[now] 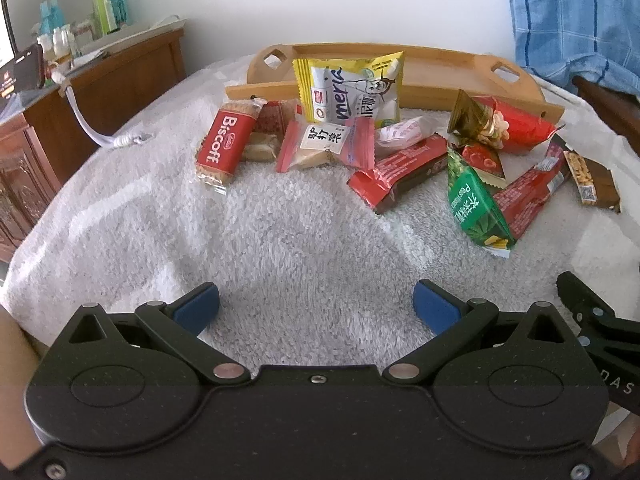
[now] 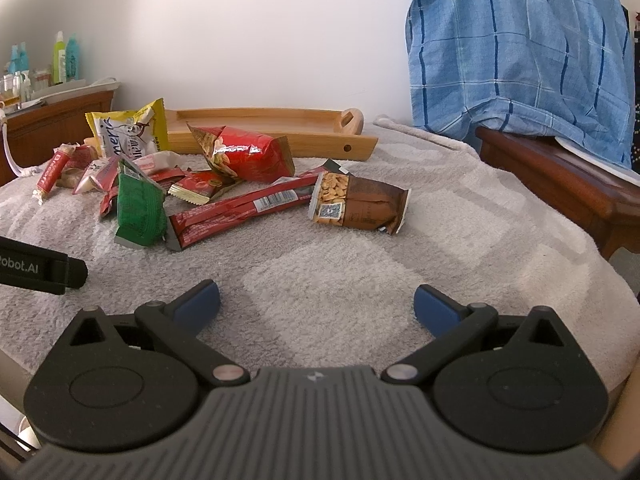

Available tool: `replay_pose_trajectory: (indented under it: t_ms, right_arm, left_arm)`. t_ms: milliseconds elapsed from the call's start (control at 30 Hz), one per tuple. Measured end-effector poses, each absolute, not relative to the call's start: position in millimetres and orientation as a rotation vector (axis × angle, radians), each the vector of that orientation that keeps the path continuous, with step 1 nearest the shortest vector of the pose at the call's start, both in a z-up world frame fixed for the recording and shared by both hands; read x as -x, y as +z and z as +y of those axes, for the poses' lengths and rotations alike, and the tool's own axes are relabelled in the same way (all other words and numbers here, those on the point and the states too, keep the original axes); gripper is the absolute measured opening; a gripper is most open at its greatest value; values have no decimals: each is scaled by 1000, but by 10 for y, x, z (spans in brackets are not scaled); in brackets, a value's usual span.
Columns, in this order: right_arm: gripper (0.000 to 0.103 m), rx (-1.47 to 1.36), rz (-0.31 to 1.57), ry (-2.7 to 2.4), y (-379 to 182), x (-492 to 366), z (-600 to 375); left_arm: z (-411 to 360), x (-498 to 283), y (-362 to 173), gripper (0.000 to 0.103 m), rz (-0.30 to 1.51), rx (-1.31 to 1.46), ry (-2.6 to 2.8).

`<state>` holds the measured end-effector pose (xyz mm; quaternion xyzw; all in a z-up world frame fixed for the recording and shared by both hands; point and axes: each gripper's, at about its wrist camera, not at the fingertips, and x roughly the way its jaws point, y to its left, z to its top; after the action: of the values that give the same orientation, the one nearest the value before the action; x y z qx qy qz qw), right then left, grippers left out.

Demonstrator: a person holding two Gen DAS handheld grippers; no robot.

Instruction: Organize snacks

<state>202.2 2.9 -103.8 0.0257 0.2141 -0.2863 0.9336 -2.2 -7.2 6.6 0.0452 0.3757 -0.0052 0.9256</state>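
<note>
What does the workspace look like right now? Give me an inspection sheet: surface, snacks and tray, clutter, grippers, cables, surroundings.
Surface: grey-white towel covers the work surface, bare in front of both grippers.
Job's things: wooden tray at the back looks empty; yellow packet leans against its front rail. Biscoff pack, green packet, long red bar, peanut pack and red nut bag lie loose on the towel.
Clutter: nothing seen beyond the snacks.
Grippers: left gripper open, holding nothing; right gripper open, holding nothing.
Cables: white cord on the towel's left edge.
Surroundings: bottles on a wooden cabinet, blue checked cloth over furniture.
</note>
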Motion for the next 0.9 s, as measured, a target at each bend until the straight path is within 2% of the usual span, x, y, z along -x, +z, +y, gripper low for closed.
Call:
replay_pose_trajectory:
  t_ms: [900]
  right_arm:
    - [103,-38,466,-529,-897,-2038,-51]
  left_arm:
    - [2,-85,117,103,774,-50,-43]
